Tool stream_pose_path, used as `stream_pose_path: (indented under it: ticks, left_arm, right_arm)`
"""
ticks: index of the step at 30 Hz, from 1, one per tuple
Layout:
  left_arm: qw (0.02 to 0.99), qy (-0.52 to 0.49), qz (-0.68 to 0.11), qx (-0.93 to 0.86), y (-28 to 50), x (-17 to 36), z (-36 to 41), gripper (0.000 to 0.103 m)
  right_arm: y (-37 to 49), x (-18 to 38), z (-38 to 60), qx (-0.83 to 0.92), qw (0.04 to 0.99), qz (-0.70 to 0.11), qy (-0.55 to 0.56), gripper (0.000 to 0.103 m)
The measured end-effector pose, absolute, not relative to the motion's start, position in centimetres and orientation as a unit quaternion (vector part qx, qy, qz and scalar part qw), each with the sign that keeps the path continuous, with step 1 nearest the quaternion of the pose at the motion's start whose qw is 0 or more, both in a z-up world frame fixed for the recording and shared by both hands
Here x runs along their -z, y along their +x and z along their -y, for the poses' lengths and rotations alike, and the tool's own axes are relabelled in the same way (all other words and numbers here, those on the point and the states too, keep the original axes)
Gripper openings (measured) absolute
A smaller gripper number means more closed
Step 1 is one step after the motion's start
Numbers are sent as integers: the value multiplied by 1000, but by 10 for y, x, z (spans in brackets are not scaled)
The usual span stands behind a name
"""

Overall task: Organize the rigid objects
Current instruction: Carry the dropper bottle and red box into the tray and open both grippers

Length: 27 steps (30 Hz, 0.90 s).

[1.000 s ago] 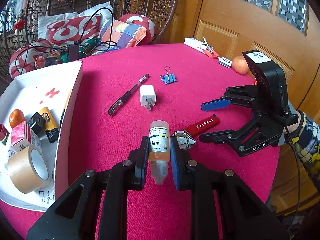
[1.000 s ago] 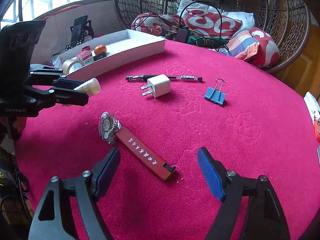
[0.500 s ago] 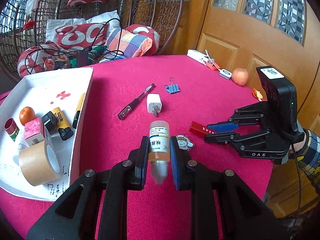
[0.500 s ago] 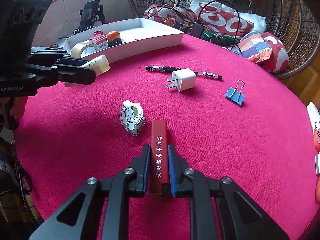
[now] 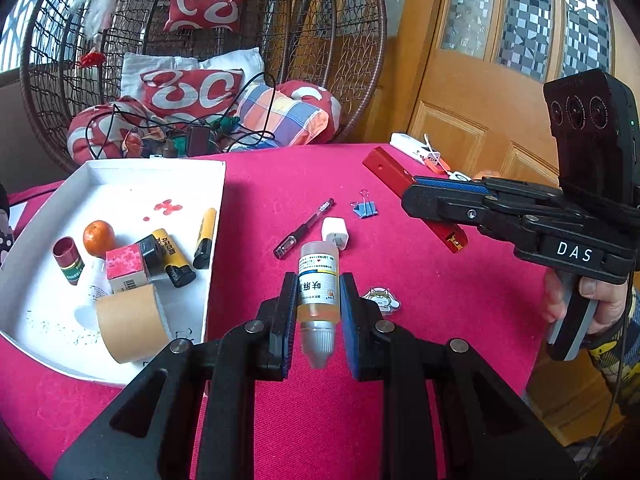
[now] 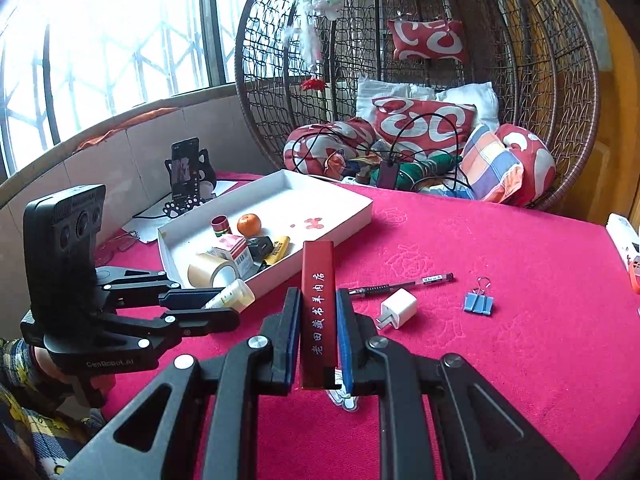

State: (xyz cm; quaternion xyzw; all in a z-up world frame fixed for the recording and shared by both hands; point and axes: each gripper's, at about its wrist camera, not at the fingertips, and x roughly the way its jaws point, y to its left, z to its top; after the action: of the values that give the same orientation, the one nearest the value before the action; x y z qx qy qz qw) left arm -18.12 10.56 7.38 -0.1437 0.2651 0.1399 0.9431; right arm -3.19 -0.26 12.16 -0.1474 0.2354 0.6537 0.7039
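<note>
Left wrist view, left tool (image 5: 318, 312) clamping one bottle (image 5: 318, 280), right tool (image 6: 318, 336) clamping one red bar (image 6: 317, 308), one pen (image 5: 303, 229).

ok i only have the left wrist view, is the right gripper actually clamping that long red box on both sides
observer: Yes. In the right wrist view the right gripper has both blue pads pressed against the long red box, near its close end.
operator: which face of the box is up
observer: The face printed with white Chinese characters faces the right camera.
operator: anything past the tray i cant see
observer: A black phone stands upright in a black cat-shaped stand just beyond the white cardboard tray.
</note>
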Motion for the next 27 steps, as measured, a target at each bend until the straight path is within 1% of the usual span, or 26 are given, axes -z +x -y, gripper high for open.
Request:
stream_pose_path:
  ticks: [6, 14, 22, 27]
  left_arm:
    - [943, -149, -250, -164, -200, -78, -116, 20]
    - [938, -159, -227, -209, -225, -84, -146, 20]
    - [920, -180, -199, -287, -261, -92, -198, 20]
    - [905, -166, -210, -331, -258, -97, -231, 20]
  right_arm:
    - [-61, -133, -17, -673, 688, -221, -155, 15]
    - [-74, -140, -37, -679, 682, -227, -151, 15]
    - [-77, -138, -69, -685, 671, -249, -137, 15]
    - [-70, -129, -97, -681, 666, -281, -118, 15]
